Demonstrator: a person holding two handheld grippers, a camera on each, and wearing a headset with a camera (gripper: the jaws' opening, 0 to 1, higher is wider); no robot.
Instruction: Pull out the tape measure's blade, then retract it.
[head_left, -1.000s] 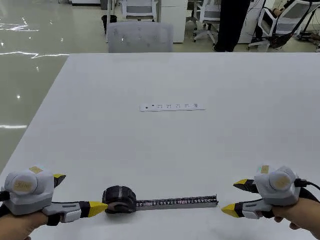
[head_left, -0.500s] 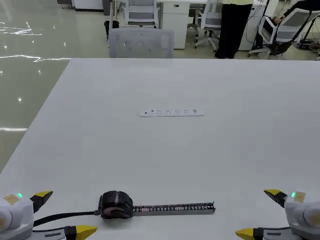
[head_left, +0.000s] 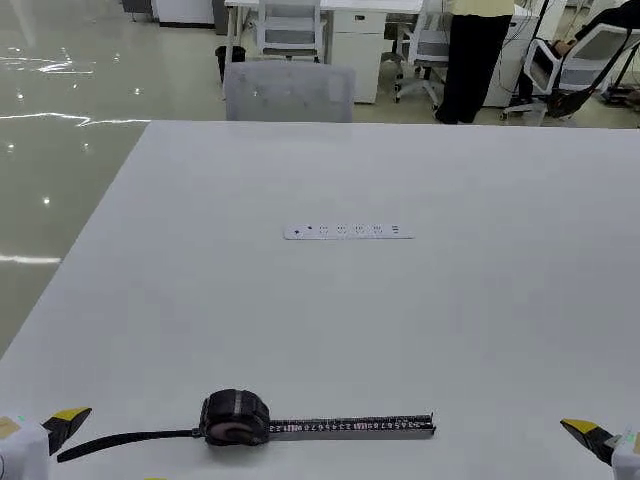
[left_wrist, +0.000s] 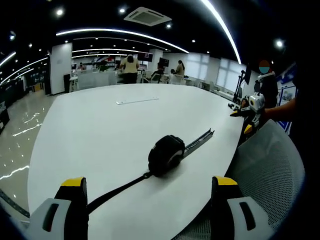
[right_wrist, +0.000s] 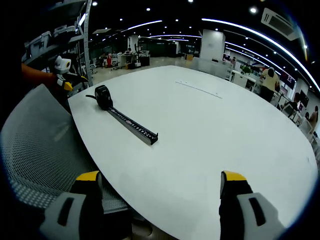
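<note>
Your tape measure (head_left: 236, 418) lies on the white table (head_left: 420, 310), close to the edge nearest you. Its round black case rests on its side, and the blade (head_left: 352, 427) is drawn out part way, lying flat on the tabletop to the right of the case. The blade's printed scale faces up. From the left of the case a black wrist strap (head_left: 125, 440) trails across the table toward your left gripper (left_wrist: 150, 181).

That left gripper sits left of the case and apart from it. Its two yellow-tipped jaws stand wide apart and grip nothing. In the left gripper view the strap runs up between them toward the case, but neither jaw is closed on it.

Your right gripper (right_wrist: 160, 176) is well to the right of the case, beyond the blade's free end and apart from it. Its jaws are likewise spread wide and empty. In the right gripper view the blade points from the case toward that gripper.

Beyond the case, toward the middle of the table, a white power strip (head_left: 347, 232) lies flat. Farther off, past the table's far edge, stands a grey chair (head_left: 288, 92), and to the right of it a person in dark trousers (head_left: 472, 55). On your side of the case, at the near table edge, a grey mesh chair back (right_wrist: 35, 145) shows in both gripper views.
</note>
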